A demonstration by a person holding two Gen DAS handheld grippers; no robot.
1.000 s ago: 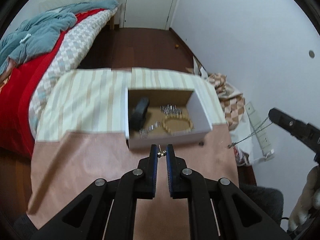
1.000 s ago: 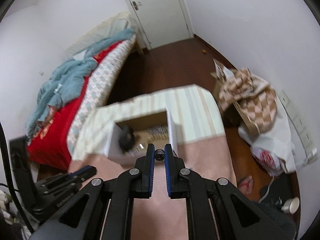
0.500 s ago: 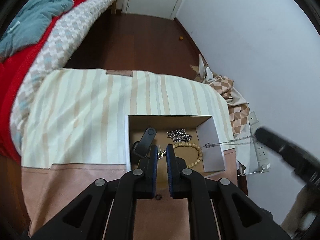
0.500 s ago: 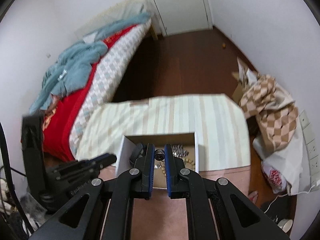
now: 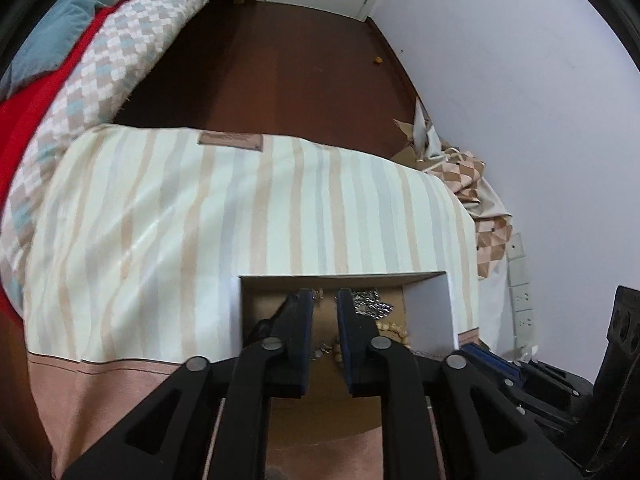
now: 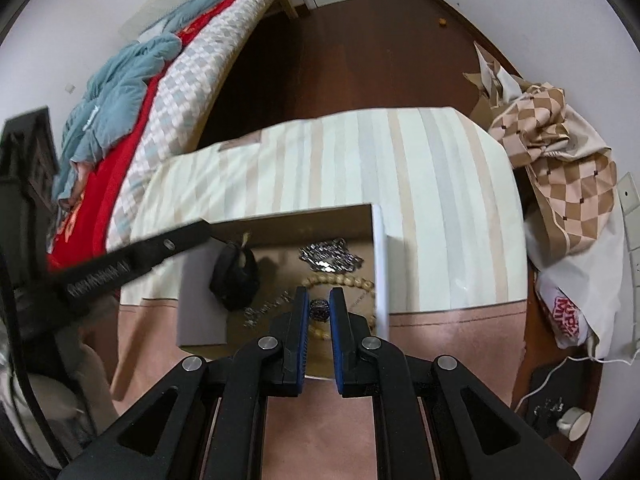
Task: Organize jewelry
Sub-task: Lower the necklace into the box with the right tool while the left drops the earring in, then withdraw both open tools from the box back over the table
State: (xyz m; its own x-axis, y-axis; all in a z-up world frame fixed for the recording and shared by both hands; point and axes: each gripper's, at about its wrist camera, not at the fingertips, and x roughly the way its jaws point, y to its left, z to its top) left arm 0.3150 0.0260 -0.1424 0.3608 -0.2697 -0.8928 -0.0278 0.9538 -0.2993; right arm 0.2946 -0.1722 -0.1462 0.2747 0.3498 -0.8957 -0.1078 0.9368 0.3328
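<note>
Both grippers point down into the open box (image 6: 380, 264) on the striped cloth (image 6: 440, 200). The right gripper (image 6: 319, 304) has its jaws opening, a dark ring (image 6: 319, 309) between the pads, above the beads (image 6: 340, 281). The left gripper (image 5: 325, 300), jaws opening too, has a small clasp (image 5: 319, 293) at its tips; grip unclear. The silver chain (image 6: 330, 258) lies just beyond the right fingers.
</note>
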